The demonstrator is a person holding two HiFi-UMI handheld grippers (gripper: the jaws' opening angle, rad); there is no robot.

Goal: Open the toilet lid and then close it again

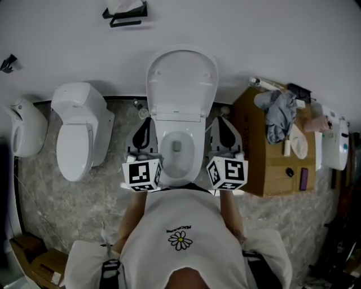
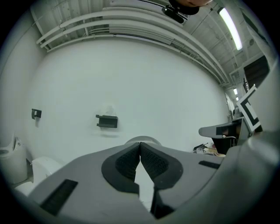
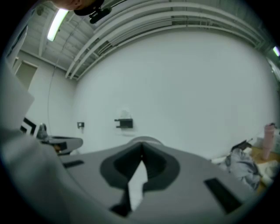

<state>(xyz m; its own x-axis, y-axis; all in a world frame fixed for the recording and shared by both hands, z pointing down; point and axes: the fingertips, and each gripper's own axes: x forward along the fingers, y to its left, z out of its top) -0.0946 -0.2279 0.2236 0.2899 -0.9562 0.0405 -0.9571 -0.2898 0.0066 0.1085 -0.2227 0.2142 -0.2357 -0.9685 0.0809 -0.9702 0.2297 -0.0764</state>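
Wall [image 1: 271, 39], white and plain, fills the top of the head view, and a marbled floor [image 1: 67, 209] lies below it. The toilet [image 1: 177, 149] stands at the middle against that wall, its bowl open to the camera. Its lid [image 1: 181, 79] is raised and stands at the wall. The lid's long axis runs away from the person, with the hinge end at the bowl, the rounded free end uppermost and the inner face turned toward the person. A second toilet [image 1: 79, 132] with its lid down stands to the left. A cardboard box [image 1: 271, 152] to the right carries a grey cloth [image 1: 279, 115]. The left gripper [image 1: 145, 125] and the right gripper [image 1: 221, 125] flank the bowl, one at each side, both pointing at the wall. In each gripper view the fingers [image 2: 127, 162] are pressed together at the tips with nothing between them, well short of the lid, whose curved top shows just above them. A small black bracket [image 1: 127, 14] hangs on the wall above the lid.
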